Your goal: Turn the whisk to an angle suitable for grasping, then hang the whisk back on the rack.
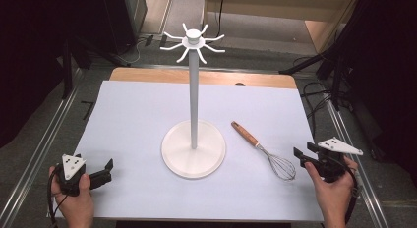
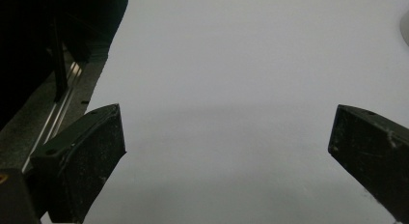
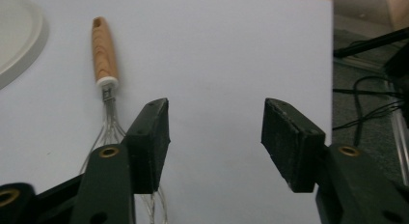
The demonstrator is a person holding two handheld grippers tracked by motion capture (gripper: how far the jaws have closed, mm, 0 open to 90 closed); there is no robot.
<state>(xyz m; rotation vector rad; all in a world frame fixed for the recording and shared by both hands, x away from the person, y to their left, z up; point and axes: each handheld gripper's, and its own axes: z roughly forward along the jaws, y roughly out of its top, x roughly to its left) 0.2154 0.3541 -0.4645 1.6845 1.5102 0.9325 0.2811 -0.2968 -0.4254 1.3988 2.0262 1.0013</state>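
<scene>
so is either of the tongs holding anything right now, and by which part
Nothing is held. The left tongs and right tongs are both open over bare table; the whisk lies untouched beside the right tongs.

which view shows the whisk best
The high view: the whole whisk lies in sight, wooden handle to wire head, right of the stand and just left of the right claw. The right gripper view gives a closer handle, but that claw's own jaw hides part of the wires. The left gripper view adds nothing on it.

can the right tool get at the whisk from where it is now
Probably yes. The right tool is open and sits just right of the whisk, which lies flat on the table with nothing between them.
</scene>
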